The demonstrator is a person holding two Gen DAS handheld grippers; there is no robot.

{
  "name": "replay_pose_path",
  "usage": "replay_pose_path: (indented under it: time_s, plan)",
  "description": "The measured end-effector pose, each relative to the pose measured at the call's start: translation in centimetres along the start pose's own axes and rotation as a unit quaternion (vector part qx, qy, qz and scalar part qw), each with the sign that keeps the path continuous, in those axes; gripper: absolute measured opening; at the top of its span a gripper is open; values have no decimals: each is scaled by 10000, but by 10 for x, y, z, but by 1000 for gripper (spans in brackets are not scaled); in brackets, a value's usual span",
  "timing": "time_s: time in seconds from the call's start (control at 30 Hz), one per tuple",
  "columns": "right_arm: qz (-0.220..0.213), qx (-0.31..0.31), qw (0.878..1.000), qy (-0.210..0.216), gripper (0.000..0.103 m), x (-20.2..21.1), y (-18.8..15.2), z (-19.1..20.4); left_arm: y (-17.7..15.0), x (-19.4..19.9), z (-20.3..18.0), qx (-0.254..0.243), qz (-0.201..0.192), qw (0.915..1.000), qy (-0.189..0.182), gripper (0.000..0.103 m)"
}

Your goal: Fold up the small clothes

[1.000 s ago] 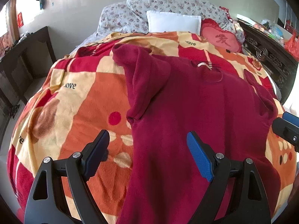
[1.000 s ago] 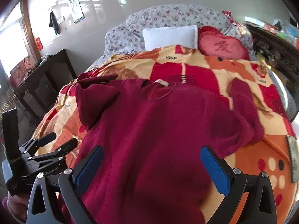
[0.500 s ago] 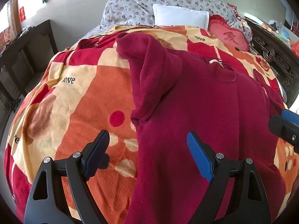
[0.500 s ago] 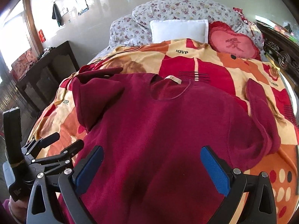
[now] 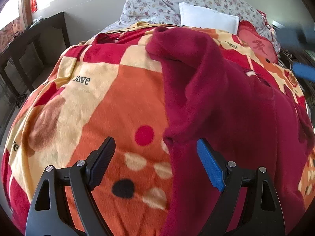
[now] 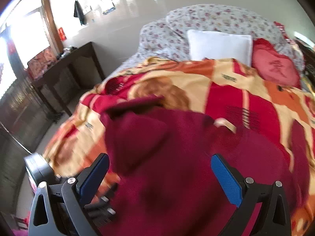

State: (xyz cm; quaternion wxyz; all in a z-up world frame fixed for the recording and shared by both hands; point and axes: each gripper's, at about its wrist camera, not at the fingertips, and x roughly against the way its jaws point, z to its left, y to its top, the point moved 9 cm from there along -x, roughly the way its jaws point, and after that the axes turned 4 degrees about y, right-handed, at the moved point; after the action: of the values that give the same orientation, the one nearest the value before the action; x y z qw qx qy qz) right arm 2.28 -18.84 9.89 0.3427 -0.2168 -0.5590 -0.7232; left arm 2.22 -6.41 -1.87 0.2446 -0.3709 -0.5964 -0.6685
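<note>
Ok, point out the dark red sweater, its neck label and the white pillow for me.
dark red sweater (image 5: pixel 236 118): left wrist view, on the middle of its body.
neck label (image 6: pixel 225 124): right wrist view, on the pale tag at the collar.
white pillow (image 6: pixel 219 46): right wrist view, on its front face.

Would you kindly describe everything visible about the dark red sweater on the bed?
The dark red sweater looks like soft fleece, with a round neckline and a pale neck label. It lies spread flat, neck toward the pillows, on the orange patterned blanket. Its left sleeve is folded inward over the body. Neither open gripper grips it.
</note>
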Motion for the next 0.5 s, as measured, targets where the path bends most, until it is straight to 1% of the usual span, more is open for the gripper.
replay_pose_path:
  time_s: [0.1,0.2,0.37,0.5]
  plan:
    - [129,-144,9995,245,103,-23,24,11,5,-8,5,83,16,10000,7,85]
    - [352,-506,9966,541,102,-55,42,14,6,-16,10,151,70,9999,-16,85]
    - [587,-1129,9890,757,102,-110,65,9,5,-27,17,241,168,9996,-38,85]
    - [823,-1486,9818,843,102,-149,68,1,5,-31,21,356,244,9990,-90,85]
